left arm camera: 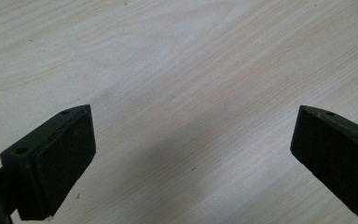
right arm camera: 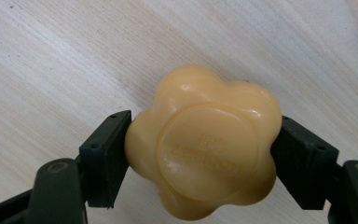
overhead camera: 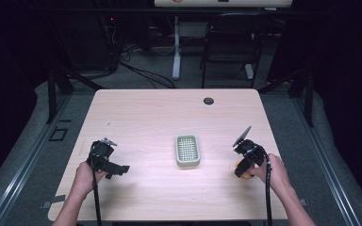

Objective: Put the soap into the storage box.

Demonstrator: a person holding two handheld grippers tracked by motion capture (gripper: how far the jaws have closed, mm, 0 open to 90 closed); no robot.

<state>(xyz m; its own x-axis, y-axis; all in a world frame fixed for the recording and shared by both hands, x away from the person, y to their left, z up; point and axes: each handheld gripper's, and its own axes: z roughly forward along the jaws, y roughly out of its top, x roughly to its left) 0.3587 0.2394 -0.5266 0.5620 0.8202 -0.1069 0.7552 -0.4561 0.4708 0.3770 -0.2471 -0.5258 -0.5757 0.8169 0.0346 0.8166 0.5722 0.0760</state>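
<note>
Right gripper view: a yellow flower-shaped soap (right arm camera: 204,142) sits clamped between the two black jaws of the right gripper (right arm camera: 200,154), pads pressing on opposite lobes, just above the wooden table (right arm camera: 51,56). In the high view the soap (overhead camera: 243,174) is at the table's right side, with a pale soap dish (overhead camera: 187,150) well apart at centre. The left gripper (left arm camera: 191,149) hangs wide open, holding nothing. To do this well, the grip should probably stay firm and level, since soap is slippery, then lift straight before carrying it over the dish.

Yellow flower-shaped soap (right arm camera: 204,142), embossed face up, on table.
</note>
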